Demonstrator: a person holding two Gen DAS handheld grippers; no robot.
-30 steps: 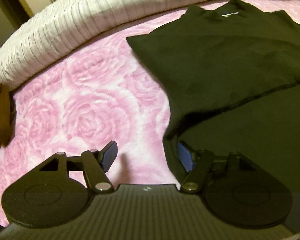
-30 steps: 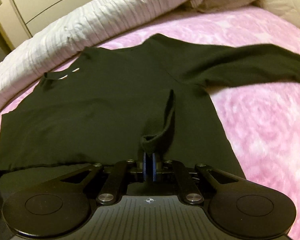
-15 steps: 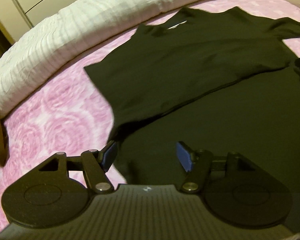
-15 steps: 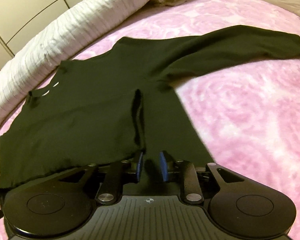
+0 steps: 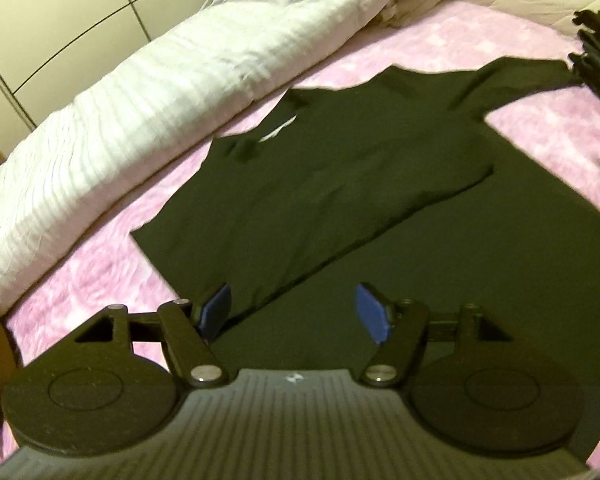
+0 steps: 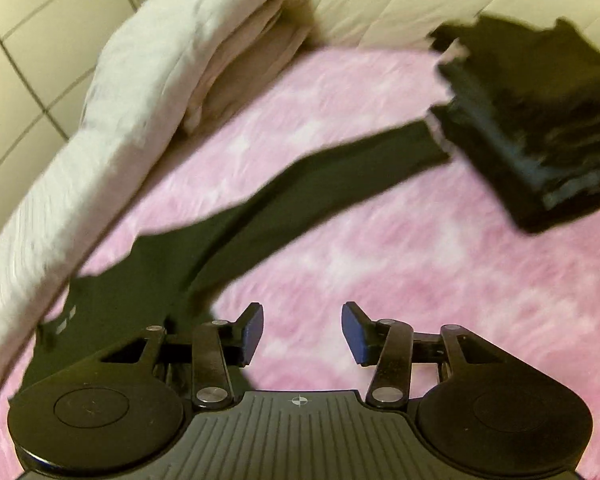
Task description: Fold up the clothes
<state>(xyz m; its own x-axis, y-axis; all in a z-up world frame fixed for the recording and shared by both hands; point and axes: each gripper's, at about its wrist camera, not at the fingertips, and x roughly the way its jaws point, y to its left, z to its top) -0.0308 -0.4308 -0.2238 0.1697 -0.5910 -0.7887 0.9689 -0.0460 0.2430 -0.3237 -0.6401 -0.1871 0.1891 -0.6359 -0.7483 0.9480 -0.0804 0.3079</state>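
The black long-sleeved shirt (image 5: 340,184) lies flat on the pink bed cover (image 6: 380,280), its sleeve (image 6: 320,176) stretched toward two o'clock, probably for the next fold. The left hand-held gripper (image 5: 294,312) and the right hand-held gripper (image 6: 302,332) are both opening, holding nothing.

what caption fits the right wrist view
Right gripper opening, empty, above the pink blanket; black shirt's sleeve outstretched.

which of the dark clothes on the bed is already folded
The stack of dark clothes beside the cream quilt is folded. The black long-sleeved shirt lies spread out, one sleeve stretched toward that stack.
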